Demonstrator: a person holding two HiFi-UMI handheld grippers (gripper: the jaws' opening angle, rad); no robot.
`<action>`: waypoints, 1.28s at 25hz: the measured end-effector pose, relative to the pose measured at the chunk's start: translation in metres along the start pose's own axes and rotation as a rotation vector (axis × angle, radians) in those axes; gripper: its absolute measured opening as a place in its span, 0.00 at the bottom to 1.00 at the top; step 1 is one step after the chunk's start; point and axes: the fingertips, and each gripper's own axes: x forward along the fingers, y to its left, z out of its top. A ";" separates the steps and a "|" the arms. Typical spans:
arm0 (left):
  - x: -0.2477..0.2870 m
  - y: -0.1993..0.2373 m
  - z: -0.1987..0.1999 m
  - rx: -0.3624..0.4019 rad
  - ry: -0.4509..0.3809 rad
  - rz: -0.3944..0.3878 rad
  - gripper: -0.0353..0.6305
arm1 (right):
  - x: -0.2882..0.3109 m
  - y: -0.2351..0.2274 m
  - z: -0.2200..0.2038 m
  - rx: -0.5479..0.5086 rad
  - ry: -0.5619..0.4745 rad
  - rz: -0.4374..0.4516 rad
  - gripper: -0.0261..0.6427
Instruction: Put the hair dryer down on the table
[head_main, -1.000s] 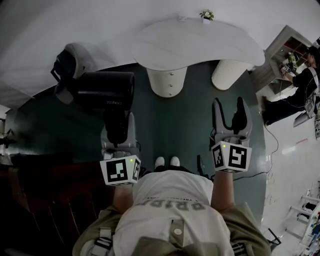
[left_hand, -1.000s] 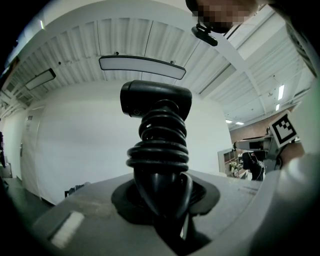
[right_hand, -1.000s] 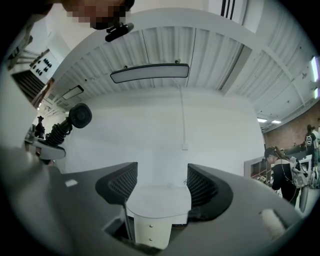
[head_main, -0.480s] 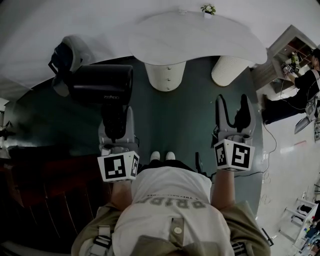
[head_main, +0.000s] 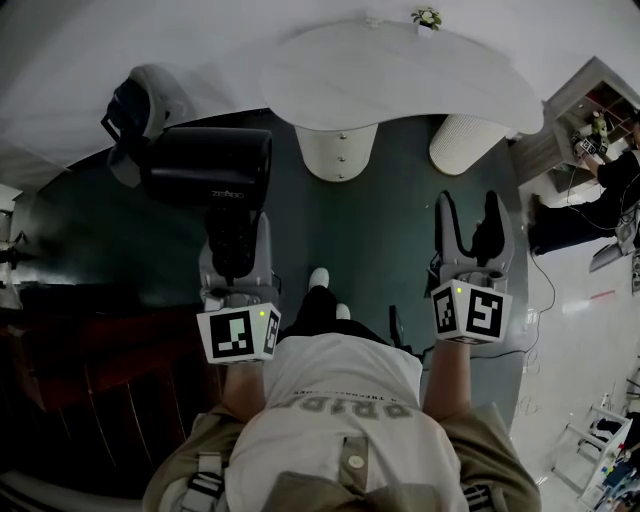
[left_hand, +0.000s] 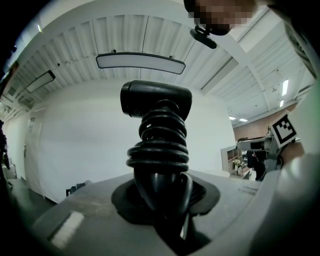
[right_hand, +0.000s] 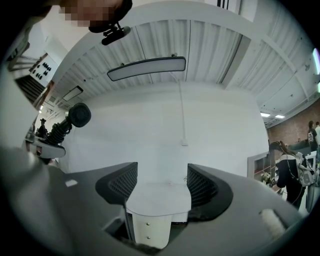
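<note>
Clamping black plastic hair dryer (head_main: 205, 165) in jaws of left gripper (head_main: 236, 238), those of right gripper (head_main: 470, 215) apart; lower level onto curved white worktop (head_main: 400, 75).

The head view is dim and underexposed: the dark green floor (head_main: 390, 230) and the lower left corner sink to near black, and only the curved white table top (head_main: 400, 75) reads pale. Fisheye distortion bends lines toward the edges. Both gripper views are brighter, lit from above by a long white ceiling light panel (left_hand: 140, 61), with black vignetting in the corners. The glossy black hair dryer (left_hand: 157, 150), close to the lens, shows as a backlit silhouette with faint highlights
</note>
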 end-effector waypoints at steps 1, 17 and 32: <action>0.003 0.000 -0.001 0.000 -0.001 -0.002 0.25 | 0.002 0.000 -0.001 0.003 -0.001 0.000 0.49; 0.089 0.018 0.008 0.003 -0.023 -0.045 0.25 | 0.076 -0.012 -0.003 -0.003 0.003 -0.033 0.49; 0.175 0.058 0.016 0.011 -0.056 -0.121 0.25 | 0.148 -0.002 0.002 -0.019 -0.022 -0.103 0.49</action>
